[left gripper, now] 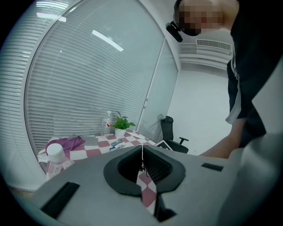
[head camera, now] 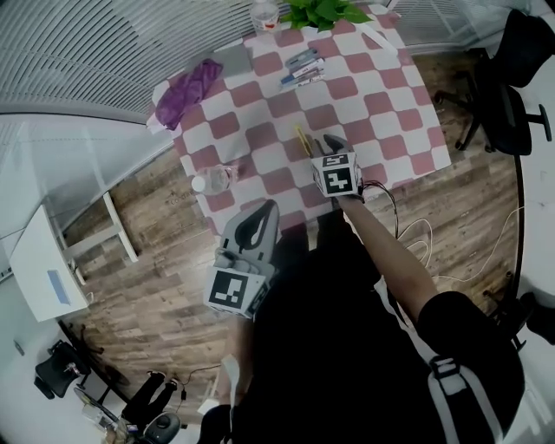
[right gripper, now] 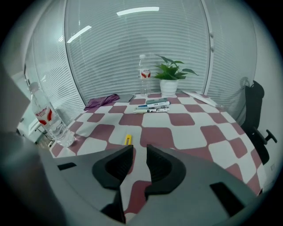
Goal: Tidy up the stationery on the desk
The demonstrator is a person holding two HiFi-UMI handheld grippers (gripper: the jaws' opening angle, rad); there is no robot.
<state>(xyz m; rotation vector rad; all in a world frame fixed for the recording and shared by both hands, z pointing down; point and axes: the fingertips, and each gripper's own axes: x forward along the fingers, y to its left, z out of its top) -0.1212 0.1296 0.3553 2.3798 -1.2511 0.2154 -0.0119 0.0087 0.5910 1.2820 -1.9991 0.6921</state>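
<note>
– Right tool [head camera: 323,144], head view: where does it stand?
– Over the near part of the checked bench [head camera: 381,95], pointing down, with a yellow item [head camera: 302,139] lying just beside its tips. The left tool [head camera: 265,210] hangs off the bench's near edge, above the wooden floor. A cluster of pens [head camera: 302,69] lies well apart at the far side, between a purple cloth [head camera: 186,87] and a potted plant [head camera: 325,10]. A water bottle [head camera: 212,179] stands near the left edge.
– Left gripper view?
– Jaws pressed together with nothing between them. The pens [left gripper: 117,144] show far off, and the water bottle [left gripper: 55,159] is near on the left.
– Right gripper view?
– Jaws apart and empty. The yellow item [right gripper: 128,140] lies flat on the bench just ahead of the left jaw, off the centre line of the gap. Nothing is gripped.
– Risks from here?
– Judged, not observed. Closing from this offset could pinch one end or nudge the yellow item aside, since it is slim and lies flat on smooth cloth. Pressing too low could drag and bunch the tablecloth. A wide leftward sweep could topple the water bottle [right gripper: 46,119] off the edge. The pens remain unsorted, so the tidying looks early
</note>
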